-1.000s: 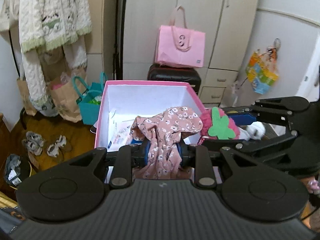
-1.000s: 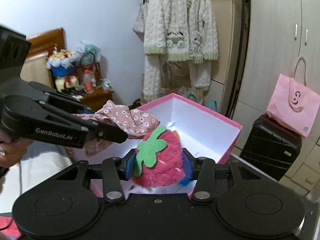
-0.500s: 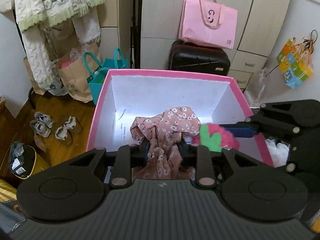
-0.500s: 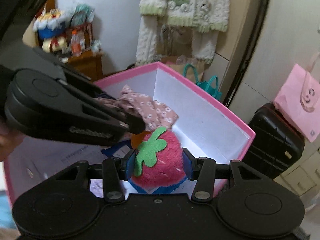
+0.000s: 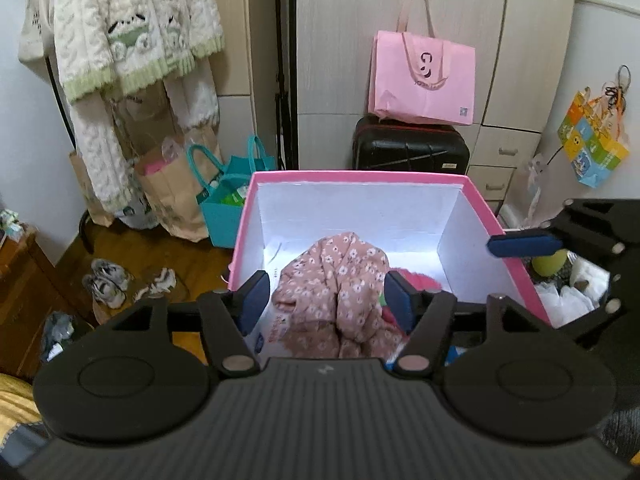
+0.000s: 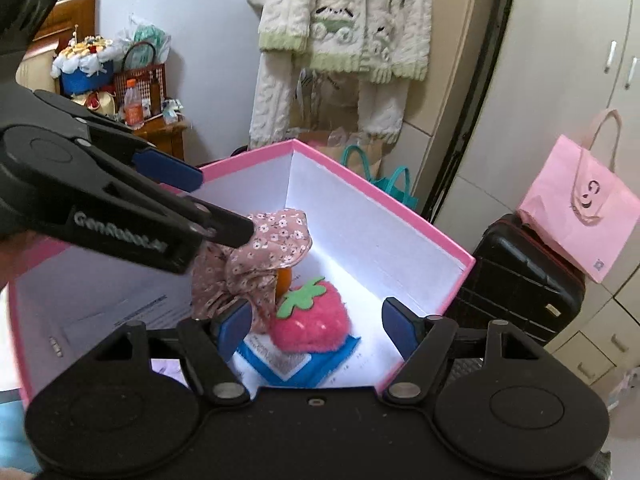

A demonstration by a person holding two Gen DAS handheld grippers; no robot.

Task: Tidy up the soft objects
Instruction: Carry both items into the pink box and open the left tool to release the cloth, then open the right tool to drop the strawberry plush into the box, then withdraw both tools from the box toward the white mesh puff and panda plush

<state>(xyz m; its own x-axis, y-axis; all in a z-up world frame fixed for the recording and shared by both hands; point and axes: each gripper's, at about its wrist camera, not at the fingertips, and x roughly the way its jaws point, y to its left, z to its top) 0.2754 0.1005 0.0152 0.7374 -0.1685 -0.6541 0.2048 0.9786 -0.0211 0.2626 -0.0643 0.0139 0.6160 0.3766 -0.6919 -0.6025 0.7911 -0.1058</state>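
Already inside the pink box (image 6: 400, 200), the floral cloth (image 5: 340, 280) and strawberry plush (image 6: 310, 320) lay released; both grippers, left (image 5: 326, 296) and right (image 6: 316, 324), hovered with jaws spread.

"GenRobot.AI" on left gripper (image 6: 224, 208)

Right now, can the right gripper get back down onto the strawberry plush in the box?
Probably yes. The right gripper is open just above the strawberry plush, box open-topped; only the floral cloth crowds its left side.
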